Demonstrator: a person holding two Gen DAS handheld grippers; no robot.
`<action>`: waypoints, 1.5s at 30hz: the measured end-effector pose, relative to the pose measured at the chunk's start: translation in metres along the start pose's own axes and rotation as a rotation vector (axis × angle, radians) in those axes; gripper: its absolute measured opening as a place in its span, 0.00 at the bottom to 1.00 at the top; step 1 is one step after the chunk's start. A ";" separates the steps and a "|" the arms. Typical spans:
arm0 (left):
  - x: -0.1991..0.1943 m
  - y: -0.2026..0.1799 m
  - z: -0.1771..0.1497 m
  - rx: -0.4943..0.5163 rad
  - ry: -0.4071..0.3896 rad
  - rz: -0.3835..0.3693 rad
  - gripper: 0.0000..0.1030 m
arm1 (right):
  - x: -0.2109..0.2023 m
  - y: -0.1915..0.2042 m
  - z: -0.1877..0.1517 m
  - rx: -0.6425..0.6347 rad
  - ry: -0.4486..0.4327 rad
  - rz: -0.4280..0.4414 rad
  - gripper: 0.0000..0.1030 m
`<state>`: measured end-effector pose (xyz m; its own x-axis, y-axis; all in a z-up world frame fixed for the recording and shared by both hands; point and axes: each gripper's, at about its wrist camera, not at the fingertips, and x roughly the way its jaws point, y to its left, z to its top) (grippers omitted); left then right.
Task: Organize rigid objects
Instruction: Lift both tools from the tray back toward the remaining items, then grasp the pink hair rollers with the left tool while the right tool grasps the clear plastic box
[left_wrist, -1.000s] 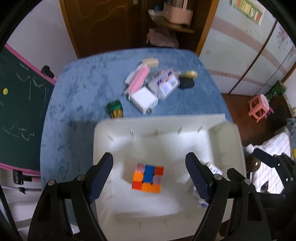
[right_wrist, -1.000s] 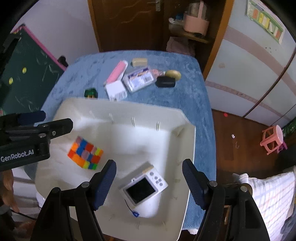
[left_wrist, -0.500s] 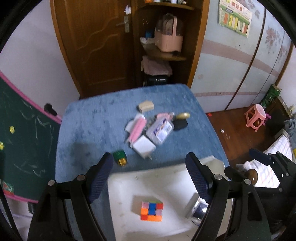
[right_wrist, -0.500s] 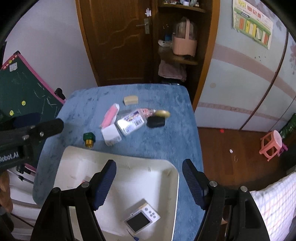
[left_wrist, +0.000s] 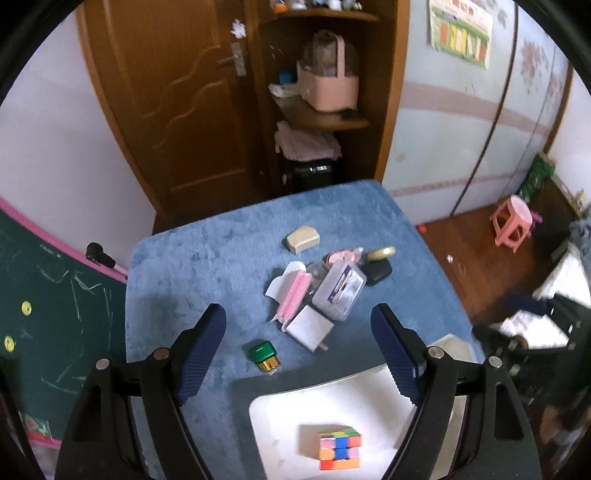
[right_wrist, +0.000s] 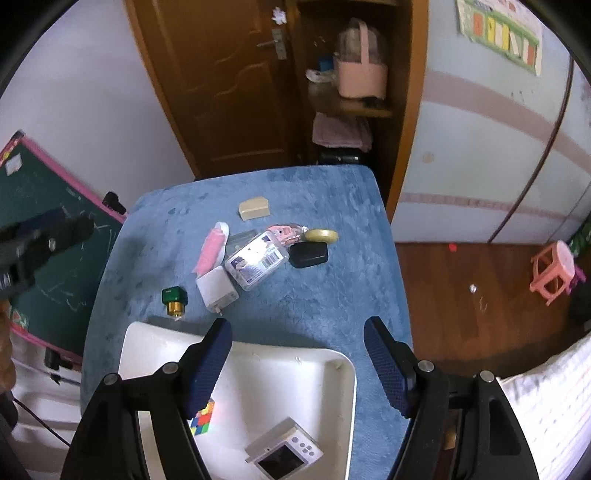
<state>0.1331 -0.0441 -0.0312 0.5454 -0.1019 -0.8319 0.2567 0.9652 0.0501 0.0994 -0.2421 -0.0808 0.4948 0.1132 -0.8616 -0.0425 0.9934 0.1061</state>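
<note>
A white bin (right_wrist: 280, 354) sits at the near end of the blue table (right_wrist: 332, 295). In it lie a colour cube (left_wrist: 339, 451) and a small white camera (right_wrist: 283, 453). Further along the table lies a loose cluster: a green-capped gold bottle (right_wrist: 173, 298), a white charger (right_wrist: 217, 290), a pink brush (right_wrist: 209, 251), a clear plastic box (right_wrist: 256, 260), a black case (right_wrist: 307, 254), a roll of tape (right_wrist: 321, 235) and a beige block (right_wrist: 253, 209). My left gripper (left_wrist: 298, 343) and right gripper (right_wrist: 297, 358) both hang open and empty above the bin's far rim.
A chalkboard (left_wrist: 55, 314) stands left of the table. Behind it are a wooden door (left_wrist: 177, 110) and shelves with a pink basket (left_wrist: 328, 88). A pink stool (right_wrist: 554, 271) stands on the wooden floor to the right.
Both grippers have risen and drawn back from inside the bin. The cube and camera have slid to the bottom of the views, and the table's cluster and the room beyond have come into sight.
</note>
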 end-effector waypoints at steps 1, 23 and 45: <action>0.004 -0.001 0.000 0.011 0.009 0.002 0.81 | 0.004 -0.001 0.002 0.010 0.006 0.004 0.72; 0.172 0.014 0.001 0.052 0.262 -0.048 0.80 | 0.162 -0.014 0.050 0.451 0.243 0.245 0.72; 0.226 0.025 0.003 0.054 0.312 -0.071 0.69 | 0.251 -0.003 0.047 0.638 0.360 0.319 0.72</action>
<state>0.2654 -0.0436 -0.2167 0.2561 -0.0818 -0.9632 0.3319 0.9433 0.0081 0.2643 -0.2173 -0.2737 0.2274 0.4968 -0.8375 0.4239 0.7238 0.5445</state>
